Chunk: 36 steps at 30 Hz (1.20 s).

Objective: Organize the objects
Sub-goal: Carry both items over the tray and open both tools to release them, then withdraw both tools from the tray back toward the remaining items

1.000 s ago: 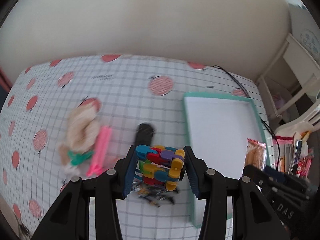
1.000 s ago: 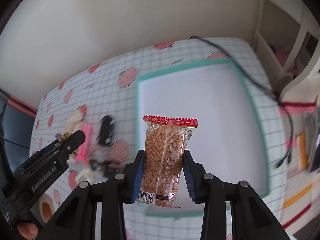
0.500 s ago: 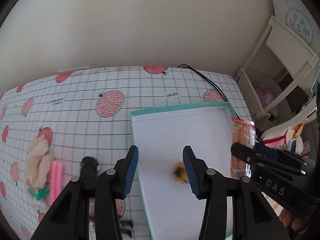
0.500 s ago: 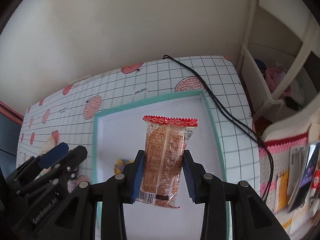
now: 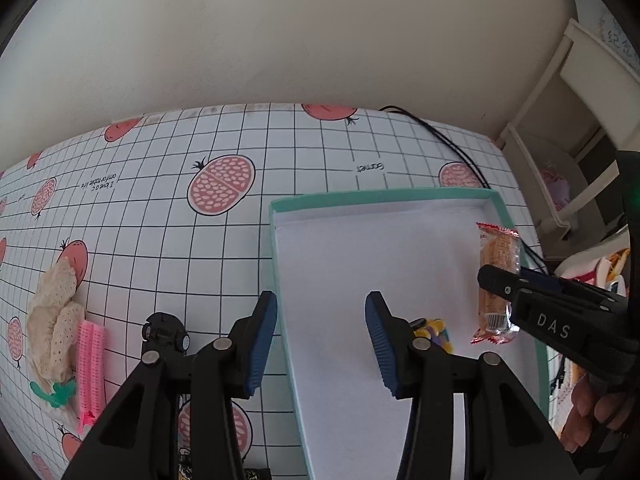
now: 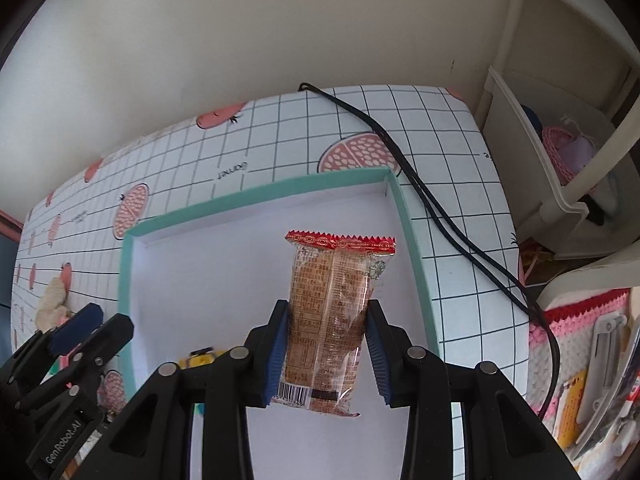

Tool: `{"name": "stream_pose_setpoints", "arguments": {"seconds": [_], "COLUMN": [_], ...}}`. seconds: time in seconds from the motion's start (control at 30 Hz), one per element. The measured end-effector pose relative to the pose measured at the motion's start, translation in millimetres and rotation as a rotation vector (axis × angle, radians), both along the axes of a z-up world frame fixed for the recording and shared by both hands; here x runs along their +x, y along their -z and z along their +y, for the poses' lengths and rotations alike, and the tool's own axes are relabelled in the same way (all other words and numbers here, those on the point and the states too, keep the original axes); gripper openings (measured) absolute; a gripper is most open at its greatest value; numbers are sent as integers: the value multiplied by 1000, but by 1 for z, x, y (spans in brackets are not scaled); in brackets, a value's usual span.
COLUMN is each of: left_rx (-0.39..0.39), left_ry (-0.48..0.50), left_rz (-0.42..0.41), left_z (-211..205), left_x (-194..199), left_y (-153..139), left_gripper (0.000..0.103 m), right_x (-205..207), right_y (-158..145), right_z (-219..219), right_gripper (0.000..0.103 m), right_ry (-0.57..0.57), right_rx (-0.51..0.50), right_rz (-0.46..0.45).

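Observation:
A shallow teal-rimmed white tray (image 5: 360, 197) (image 6: 256, 197) lies on the checked tablecloth. My left gripper (image 5: 320, 320) hangs open and empty above the tray's left side. A colourful block toy (image 5: 436, 330) (image 6: 200, 358) rests on the tray floor, half hidden behind the left gripper's right finger. My right gripper (image 6: 326, 330) is shut on a clear snack packet (image 6: 332, 312) (image 5: 498, 276) with a red serrated top, held upright above the tray's right part.
Left of the tray lie a cream lace item (image 5: 54, 320), a pink hair clip (image 5: 90, 368), a green clip (image 5: 54, 394) and a black toy (image 5: 164, 332). A black cable (image 6: 440, 216) runs past the tray's right rim. White shelving (image 6: 560, 140) stands beyond the table's right edge.
The left gripper carried the block toy rightward over the tray and let it go; the toy now lies in the tray. The right gripper moved over the tray with the packet.

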<state>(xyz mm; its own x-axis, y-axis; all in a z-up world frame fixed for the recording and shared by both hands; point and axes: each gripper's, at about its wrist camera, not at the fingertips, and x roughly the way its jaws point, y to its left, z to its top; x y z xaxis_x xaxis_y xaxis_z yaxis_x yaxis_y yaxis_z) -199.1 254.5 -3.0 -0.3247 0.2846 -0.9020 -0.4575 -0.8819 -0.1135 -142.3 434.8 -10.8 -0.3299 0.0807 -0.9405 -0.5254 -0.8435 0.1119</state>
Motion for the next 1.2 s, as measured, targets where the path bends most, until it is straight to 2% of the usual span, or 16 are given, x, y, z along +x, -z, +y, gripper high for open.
{"name": "stream_pose_setpoints", "arguments": {"seconds": [0.53,0.63,0.77,0.9,1.2], "left_rx": [-9,-7,-6,-3,3], "left_ry": [-10,-11,-15,-21,-38], "left_rz": [-12,-16,-16,-17,-29], "left_z": [0,-1,-1,-2,-7], "left_x": [-4,-4,-4,-3,-2], "left_y": [9,7,4,-2,-14], "left_gripper": [48,53,55,59,60], "right_x": [-4,-4,-4,-4,1], "right_y": [14,12,6,-6,-29], "right_z": [5,7,8,6,-2], "right_gripper": [41,41,42,46,47], "right_ry": [-10,-5,-4,-10,-30], "right_rx": [2,-6,-7,-3,9], "right_rz": [-39,-40,-38,-27,-8]}}
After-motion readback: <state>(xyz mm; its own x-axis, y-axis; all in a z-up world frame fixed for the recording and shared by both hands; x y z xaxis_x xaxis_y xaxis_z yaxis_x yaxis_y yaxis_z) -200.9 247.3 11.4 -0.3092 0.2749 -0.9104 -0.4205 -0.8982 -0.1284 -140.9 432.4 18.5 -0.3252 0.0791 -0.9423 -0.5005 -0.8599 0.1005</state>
